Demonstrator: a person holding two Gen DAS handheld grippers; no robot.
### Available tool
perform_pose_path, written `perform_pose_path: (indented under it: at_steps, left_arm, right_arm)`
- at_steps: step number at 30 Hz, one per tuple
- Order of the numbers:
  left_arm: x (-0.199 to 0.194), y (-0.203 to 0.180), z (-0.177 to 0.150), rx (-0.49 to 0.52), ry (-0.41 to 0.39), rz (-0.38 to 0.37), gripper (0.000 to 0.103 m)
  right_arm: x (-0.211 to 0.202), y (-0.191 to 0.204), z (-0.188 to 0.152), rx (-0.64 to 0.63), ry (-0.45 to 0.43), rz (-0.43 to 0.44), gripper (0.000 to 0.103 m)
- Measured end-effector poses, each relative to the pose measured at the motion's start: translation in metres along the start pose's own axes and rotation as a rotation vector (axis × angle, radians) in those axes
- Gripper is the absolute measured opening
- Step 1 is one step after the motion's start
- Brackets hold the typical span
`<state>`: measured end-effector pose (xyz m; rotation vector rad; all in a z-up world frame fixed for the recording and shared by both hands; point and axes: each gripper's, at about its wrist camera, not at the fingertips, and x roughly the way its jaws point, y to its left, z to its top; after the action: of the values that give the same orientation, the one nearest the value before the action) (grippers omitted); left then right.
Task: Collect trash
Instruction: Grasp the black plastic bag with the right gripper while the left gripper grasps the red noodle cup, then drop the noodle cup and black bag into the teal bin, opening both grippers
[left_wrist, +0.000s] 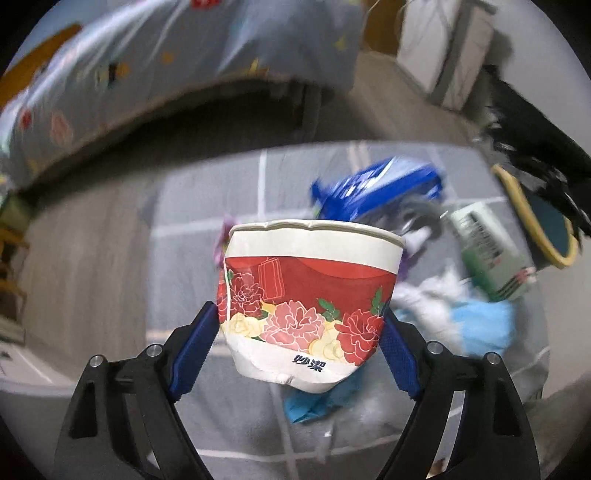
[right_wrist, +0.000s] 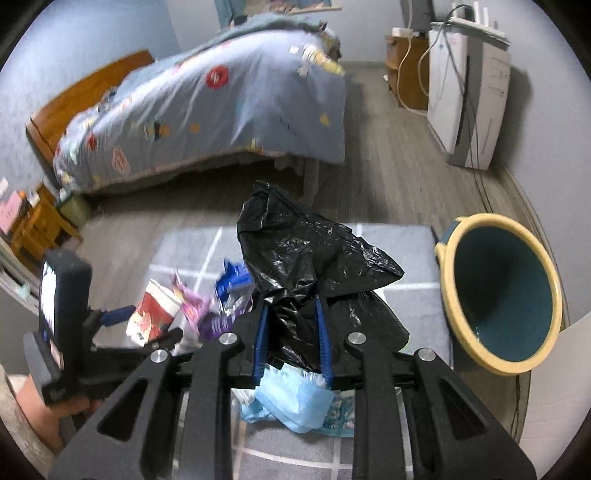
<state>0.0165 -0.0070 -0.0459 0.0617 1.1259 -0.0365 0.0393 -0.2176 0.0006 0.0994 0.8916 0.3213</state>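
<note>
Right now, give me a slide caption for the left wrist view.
Left gripper holds a floral paper cup above litter on the grey rug.

A grey rug (right_wrist: 402, 236) with white lines covers the wooden floor (right_wrist: 369, 177), strewn with a blue wrapper (left_wrist: 376, 192) and a blue mask (right_wrist: 295, 402).

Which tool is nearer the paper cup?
Left. The left tool grips the paper cup; the right tool, clamping the black trash bag, is beside it.

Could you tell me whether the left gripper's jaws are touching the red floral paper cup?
Touching. The left wrist view shows the left gripper with both blue jaws pressed against the sides of the red floral paper cup, which is dented.
</note>
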Motion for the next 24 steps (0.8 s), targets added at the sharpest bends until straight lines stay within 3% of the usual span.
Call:
perform_pose_path:
  at_steps: [5,12,16,24]
  left_arm:
    - [-0.034,-0.023,0.019,0.059,-0.105,-0.034,0.083]
    - [-0.047,-0.093,0.054,0.178,-0.179,-0.123,0.083]
    - [-0.044,-0.144,0.067,0.28,-0.188,-0.168,0.083]
    - [-0.014,-0.218,0.081,0.392,-0.136,-0.257,0.083]
  right_arm:
    - [-0.026,-0.026,0.021,0.04,-0.087,0.006,0.022]
    - [-0.03,-0.108,0.048,0.219,-0.159,-0.076,0.022]
    - [-0.012,-0.161,0.05,0.382,-0.133,-0.075,0.022]
    - [0.008,-0.24,0.042,0.513,-0.128,-0.15,0.022]
